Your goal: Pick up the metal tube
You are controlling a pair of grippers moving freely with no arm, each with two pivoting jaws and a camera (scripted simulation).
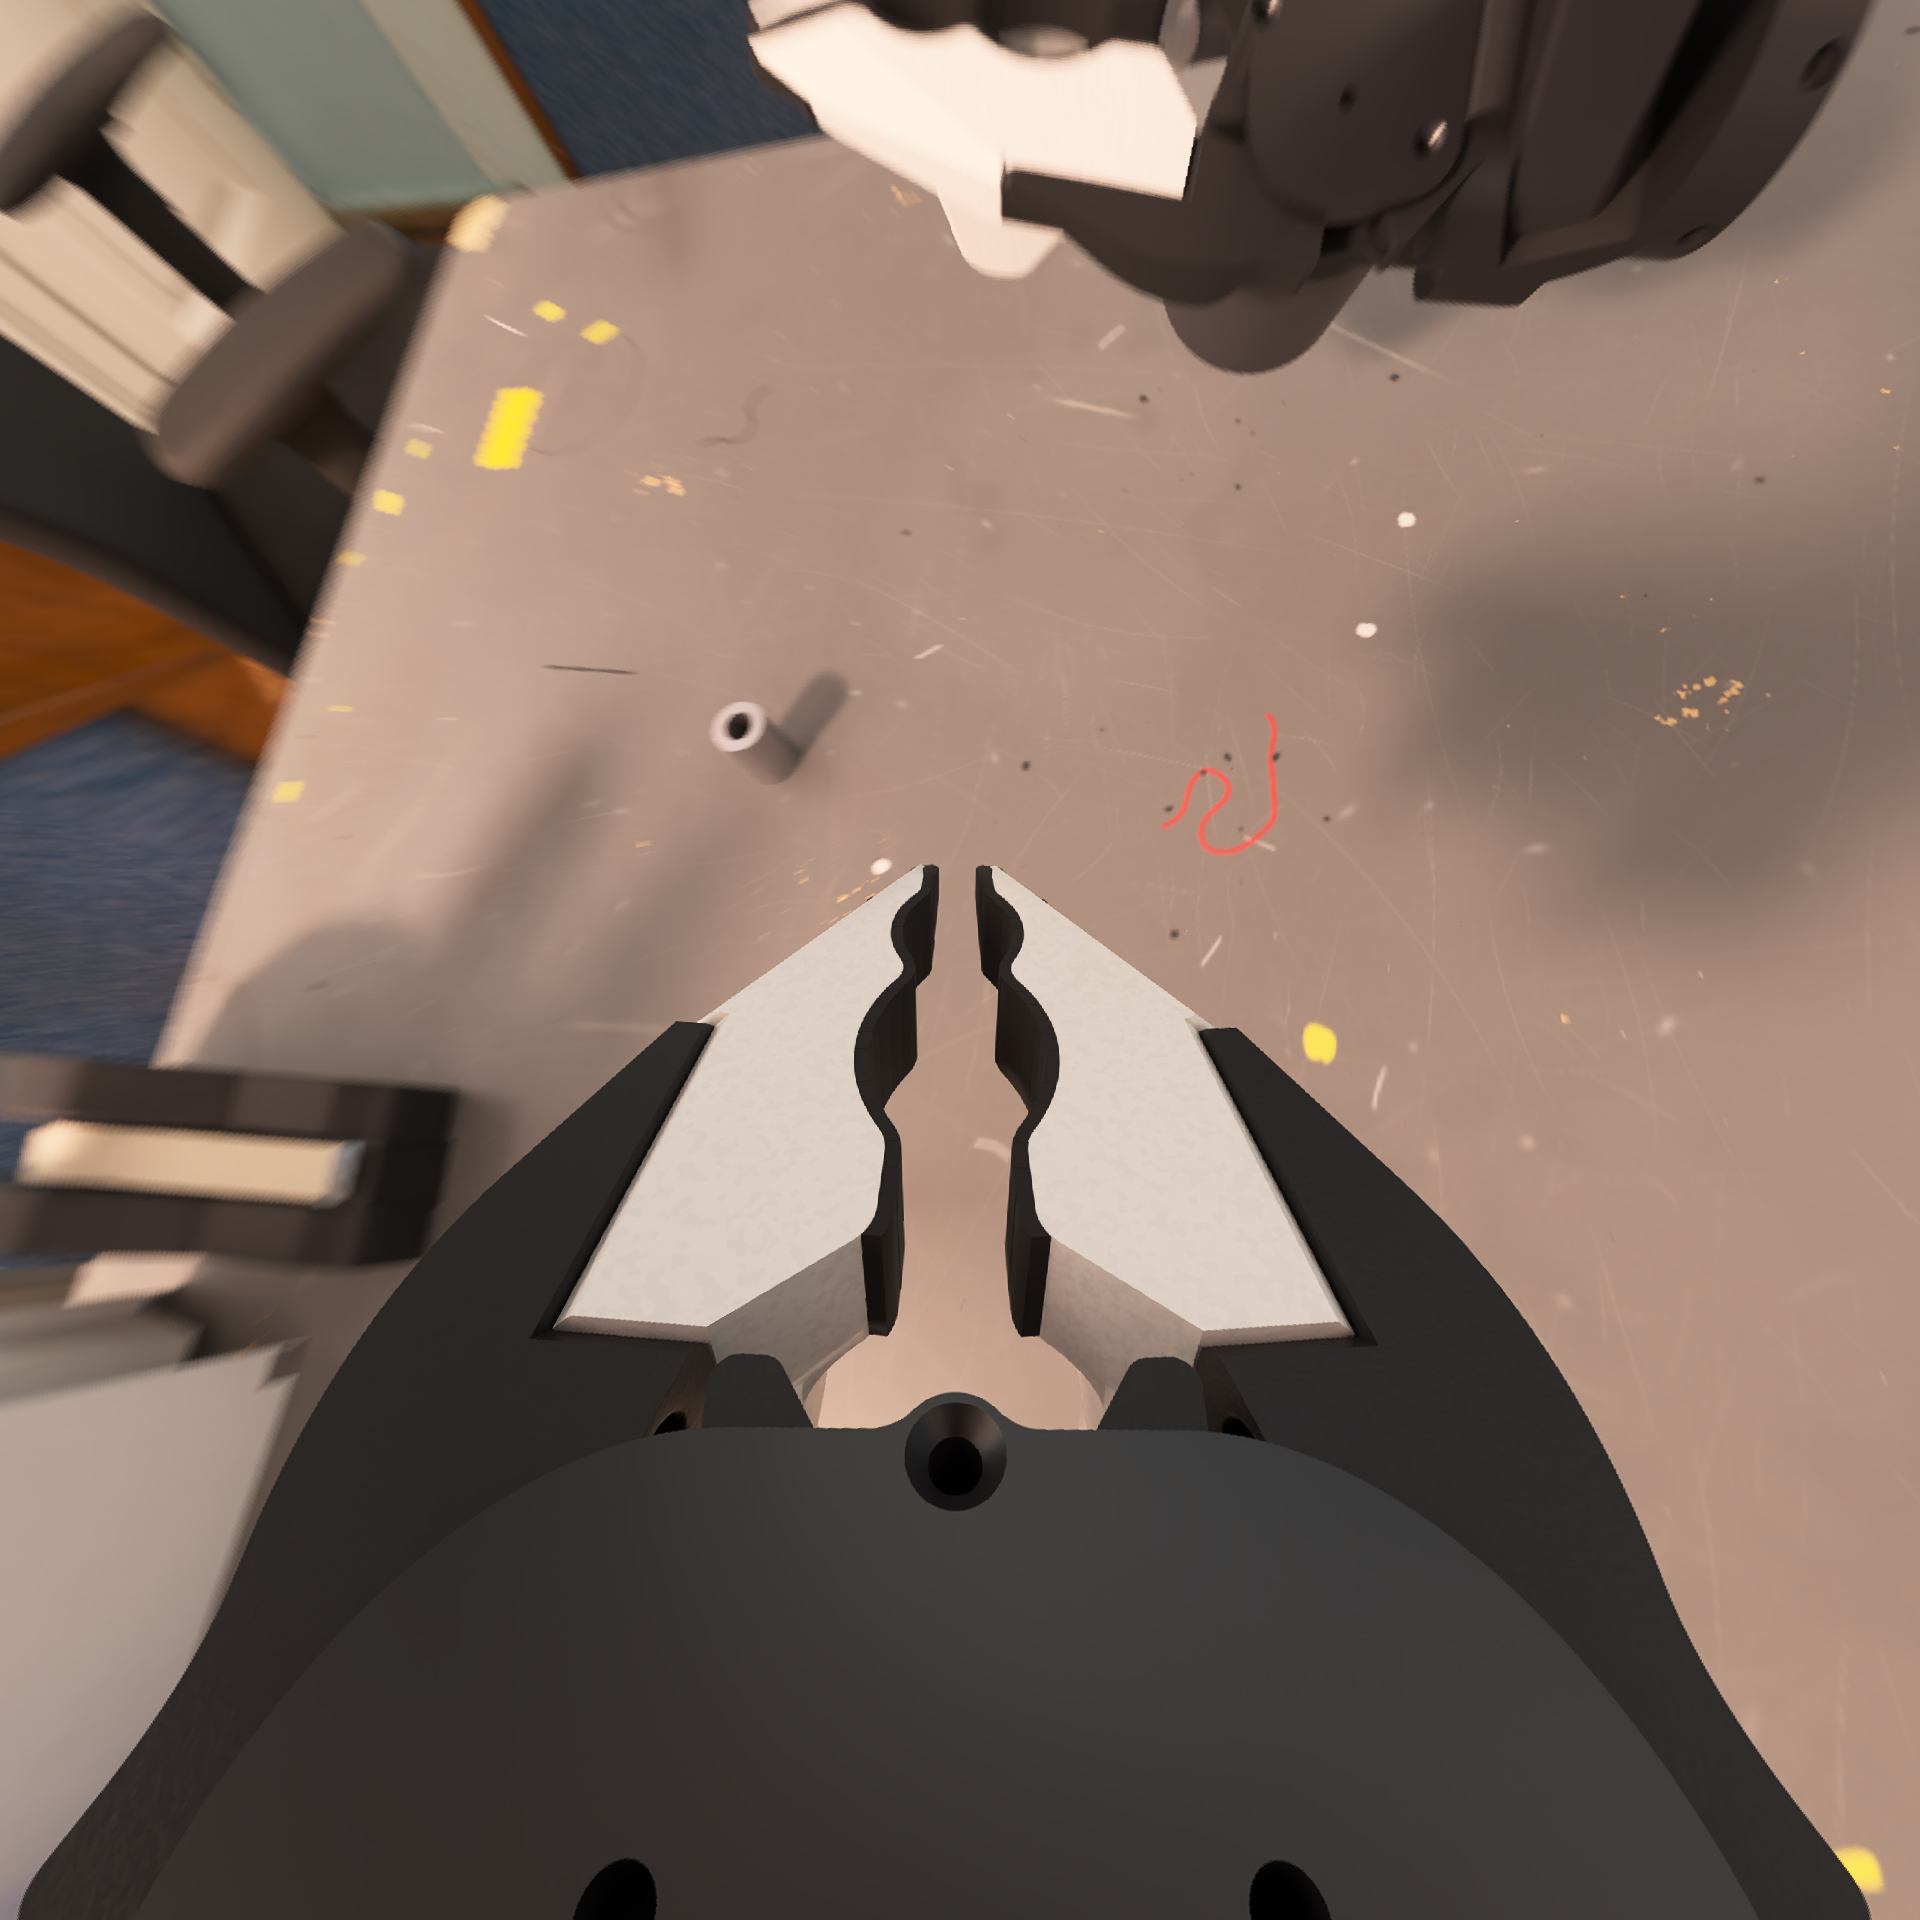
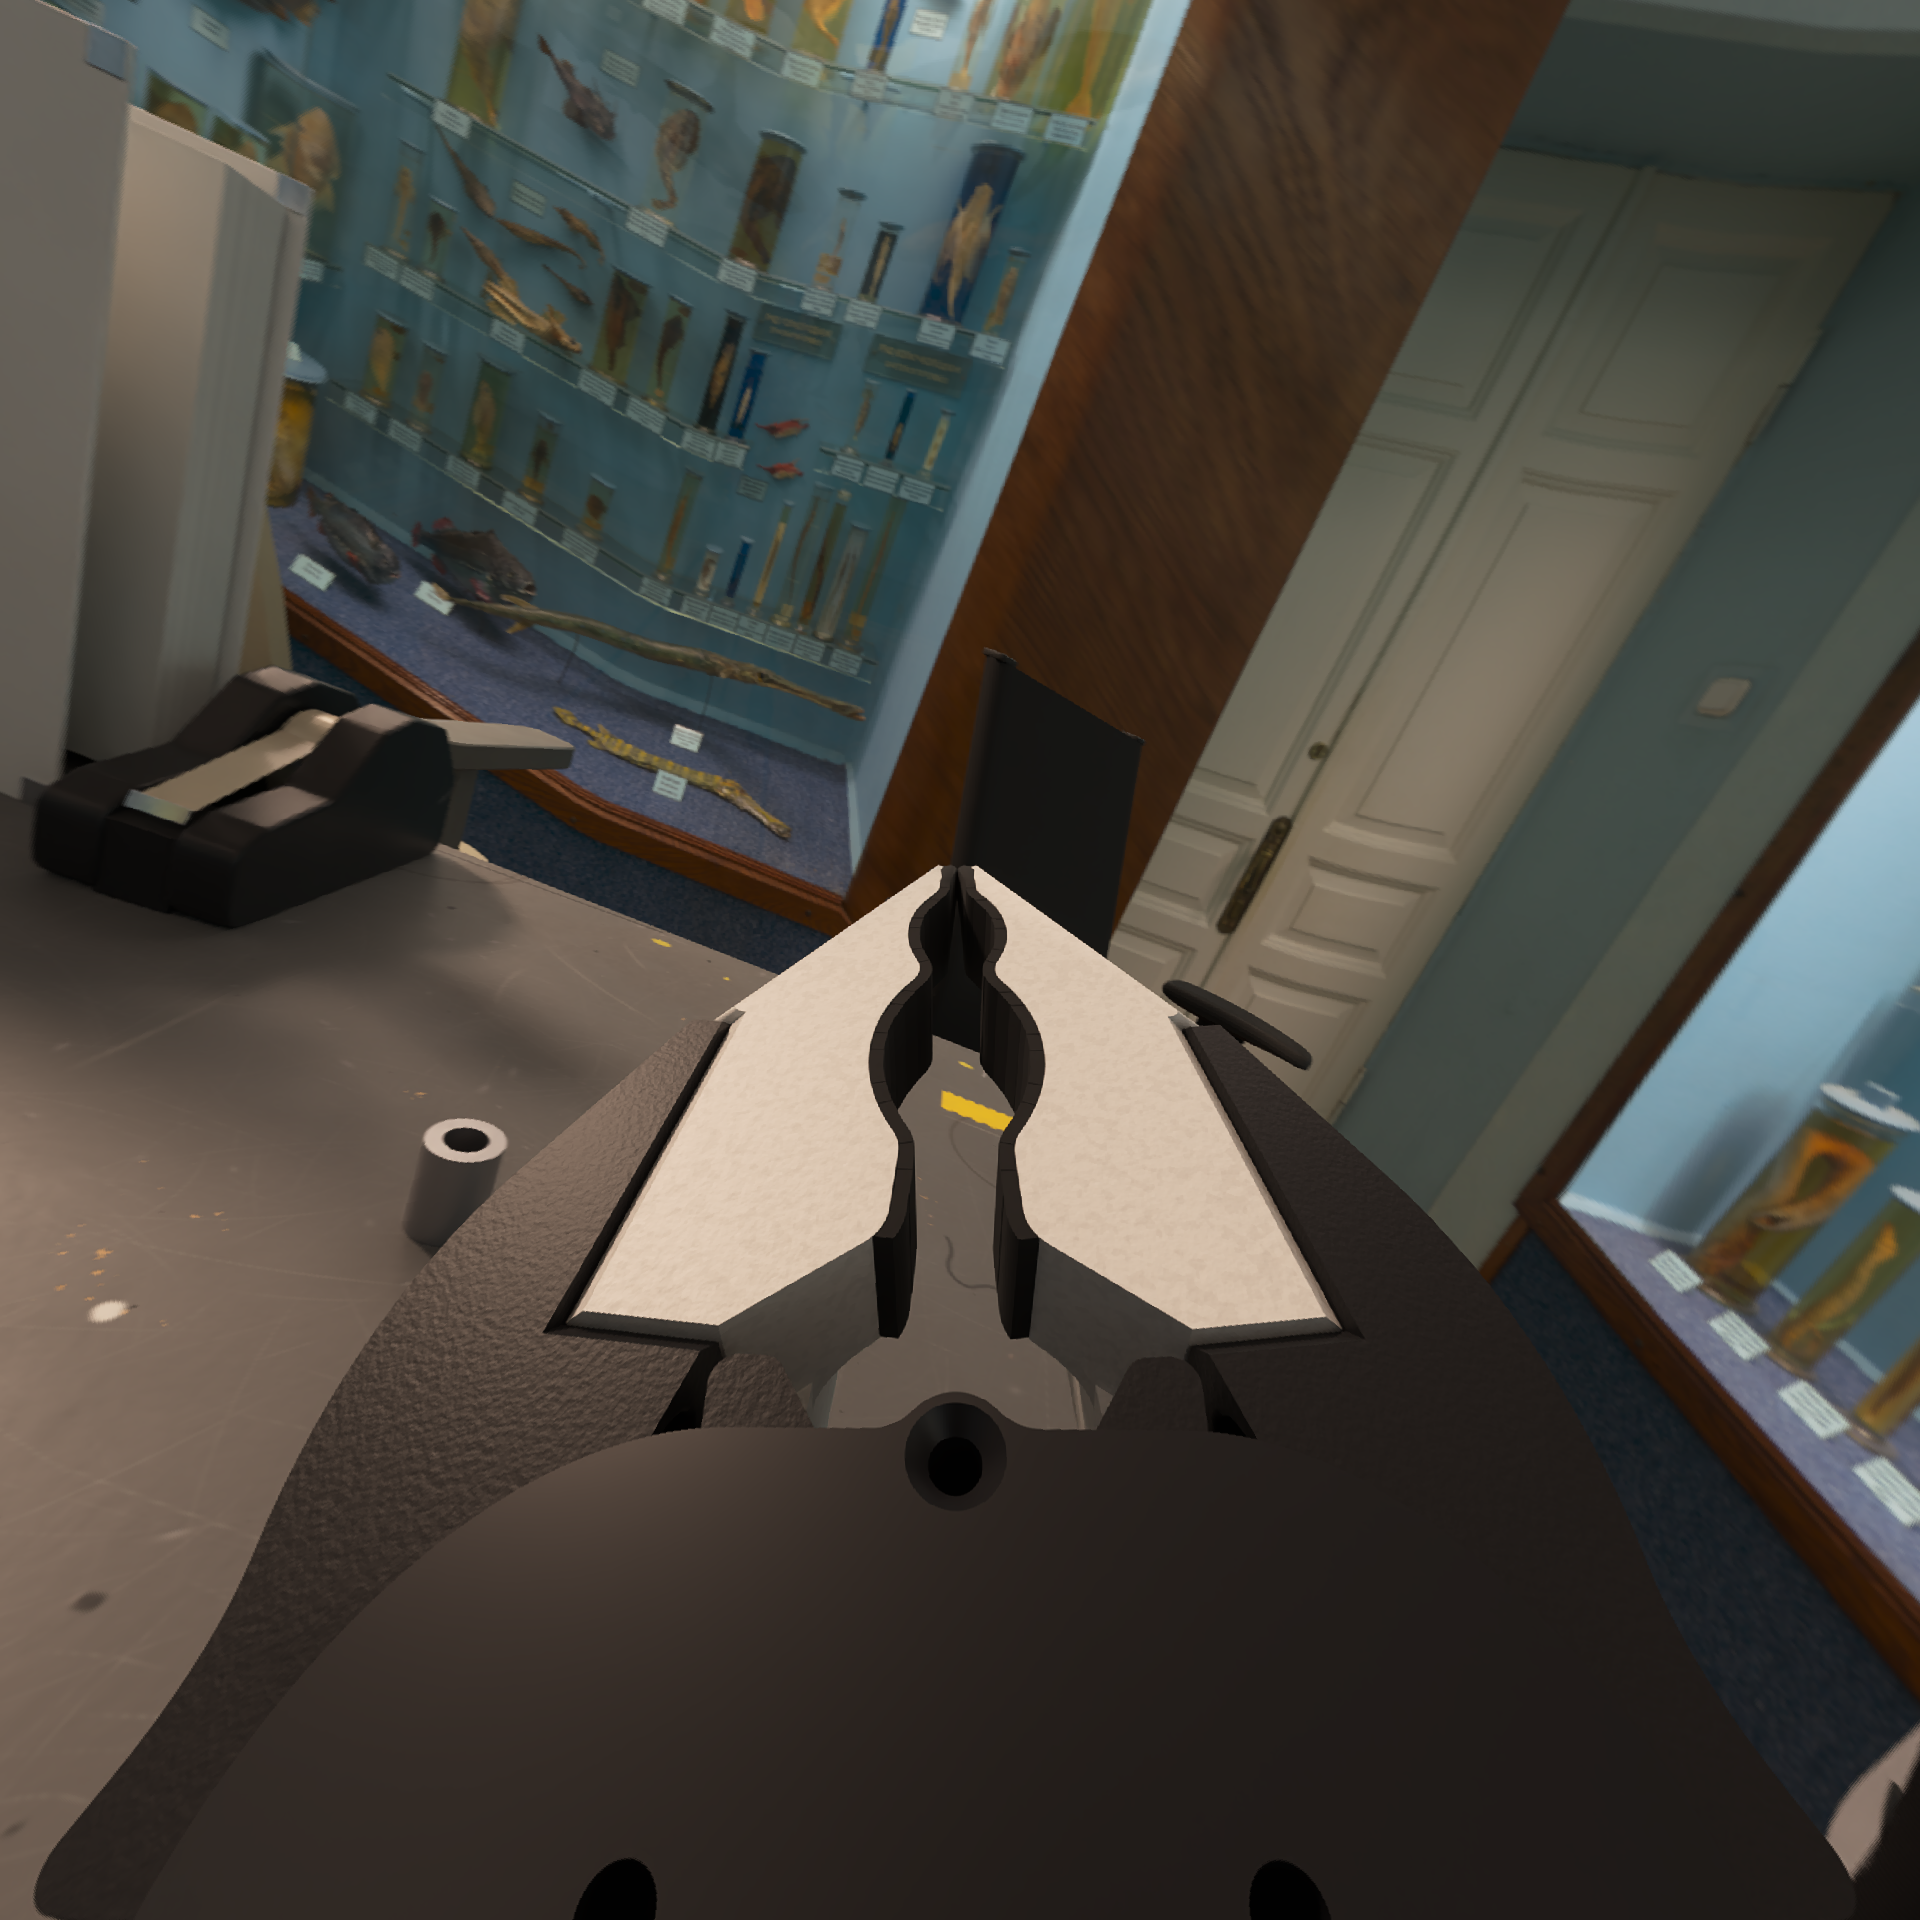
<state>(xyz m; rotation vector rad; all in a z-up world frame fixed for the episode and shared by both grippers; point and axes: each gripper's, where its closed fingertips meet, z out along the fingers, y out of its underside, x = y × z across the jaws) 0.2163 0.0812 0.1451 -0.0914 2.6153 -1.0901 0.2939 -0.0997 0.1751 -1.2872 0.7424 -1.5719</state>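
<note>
My left gripper (image 1: 956, 878): its white fingers fill the lower middle of the left wrist view, the tips drawn close with only a thin slit between them, nothing held, pointing down at the table
My right gripper (image 2: 958, 873): in its own view the tips meet at mid frame, pressed together on nothing; in the left wrist view I see its dark body and white finger along the top edge, upper right
Metal tube (image 1: 756, 740): small grey cylinder standing on end on the table, open bore upward, left of centre in the left wrist view, up and to the left of my left fingertips and apart from them; in the right wrist view (image 2: 455, 1179) it stands at lower left, just beside my right gripper's dark housing
Table (image 1: 1039, 540): grey, scratched, flecked with yellow and white specks
Red thread (image 1: 1236, 795): a thin squiggle right of centre in the left wrist view, well apart from the tube
Black block (image 2: 239, 800): dark shape with a pale strip on top, at the table's far left edge in the right wrist view
Background: display case of specimen jars (image 2: 665, 343) upper left, white panelled door (image 2: 1455, 644) to the right
</note>
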